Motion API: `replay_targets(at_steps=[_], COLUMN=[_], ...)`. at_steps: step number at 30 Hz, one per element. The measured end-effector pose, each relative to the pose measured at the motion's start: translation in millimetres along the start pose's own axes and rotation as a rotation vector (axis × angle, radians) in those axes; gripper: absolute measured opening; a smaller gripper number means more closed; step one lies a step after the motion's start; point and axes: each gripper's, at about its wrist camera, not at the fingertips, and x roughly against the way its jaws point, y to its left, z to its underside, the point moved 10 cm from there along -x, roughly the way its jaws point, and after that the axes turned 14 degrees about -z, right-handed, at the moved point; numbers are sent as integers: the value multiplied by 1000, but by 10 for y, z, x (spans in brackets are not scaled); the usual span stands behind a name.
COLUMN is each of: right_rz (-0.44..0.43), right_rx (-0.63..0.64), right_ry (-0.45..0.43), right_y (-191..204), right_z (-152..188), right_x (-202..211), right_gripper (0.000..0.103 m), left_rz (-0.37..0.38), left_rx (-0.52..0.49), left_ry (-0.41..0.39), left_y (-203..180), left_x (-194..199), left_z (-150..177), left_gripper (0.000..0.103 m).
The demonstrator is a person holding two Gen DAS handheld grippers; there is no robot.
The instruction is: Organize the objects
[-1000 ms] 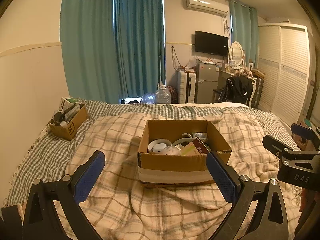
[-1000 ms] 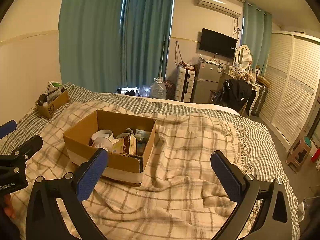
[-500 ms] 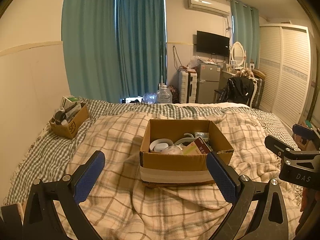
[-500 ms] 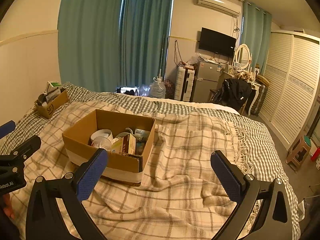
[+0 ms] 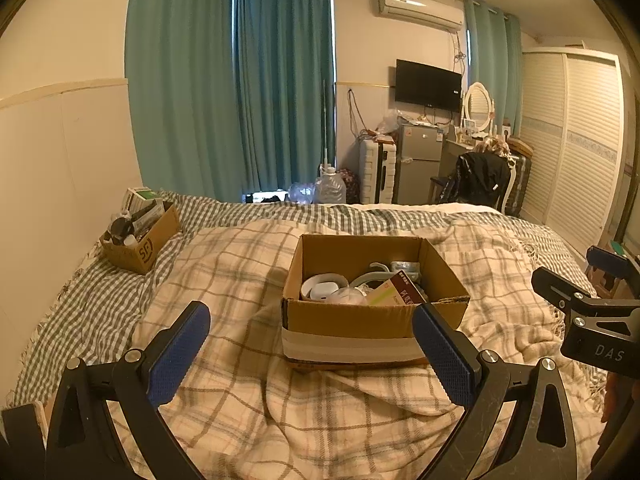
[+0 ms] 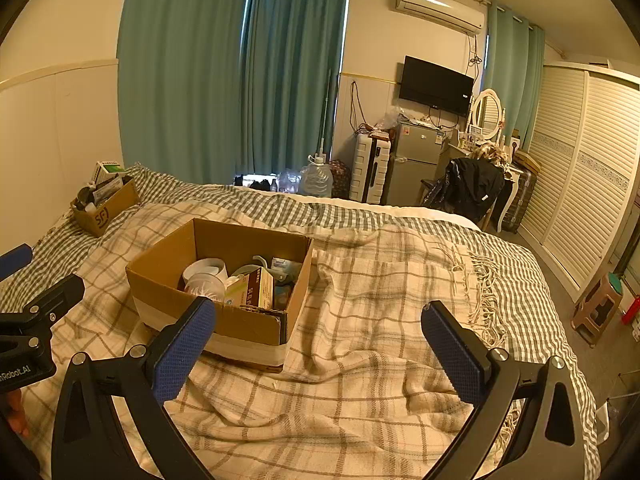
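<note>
An open cardboard box sits on a plaid blanket in the middle of the bed; it also shows in the right wrist view. Inside lie a white tape roll, a red and green carton and other small items. My left gripper is open and empty, held just in front of the box. My right gripper is open and empty, to the right of the box above the blanket. Each gripper shows at the edge of the other's view.
A smaller cardboard box full of bottles and packs stands at the bed's far left by the wall. Beyond the bed are teal curtains, a water jug, a suitcase, a small fridge and a wardrobe. A stool stands on the floor at right.
Both views have drifted slightly; the box sits a little farther right and higher in the frames. Both grippers stay open and empty.
</note>
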Motion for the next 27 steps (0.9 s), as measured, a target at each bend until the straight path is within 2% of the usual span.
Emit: replay_targets(at_steps=[27], right_rz=[8], right_rx=[6], right_ry=[11], right_y=[13], right_z=[23], right_x=[-13], right_gripper=[103], left_rz=[-41], left_rx=[23], left_ry=[22], left_y=[101], left_x=[-34], left_z=[19], left_gripper=[103])
